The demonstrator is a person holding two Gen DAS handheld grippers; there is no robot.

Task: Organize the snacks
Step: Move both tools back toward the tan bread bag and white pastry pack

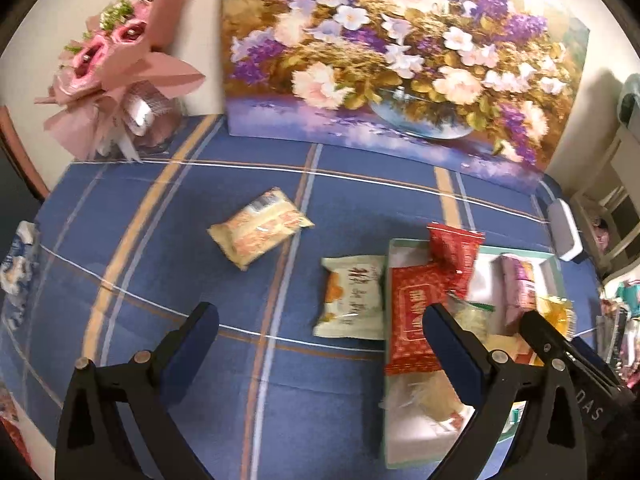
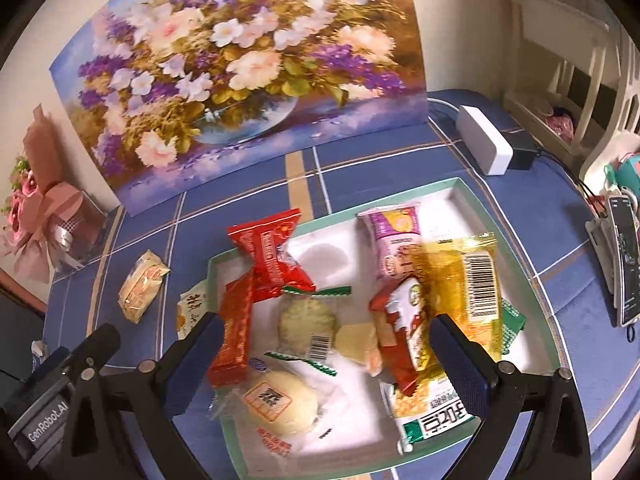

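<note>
A shallow white tray with a green rim (image 2: 472,196) sits on the blue checked tablecloth and holds several snack packets: red ones (image 2: 268,256), a pink one (image 2: 394,236), a yellow one (image 2: 468,276) and a round white bun (image 2: 280,402). Two packets lie on the cloth outside the tray: a pale white-orange one (image 1: 350,296) right beside its left rim, and a cream one (image 1: 260,226) farther left. My left gripper (image 1: 320,322) is open and empty above the cloth, near the white-orange packet. My right gripper (image 2: 326,336) is open and empty above the tray.
A large flower painting (image 1: 384,52) leans on the wall at the back. A pink bouquet (image 1: 116,68) stands at the back left. A white box (image 2: 484,146) and a black adapter lie at the back right. A phone (image 2: 624,256) stands at the right edge.
</note>
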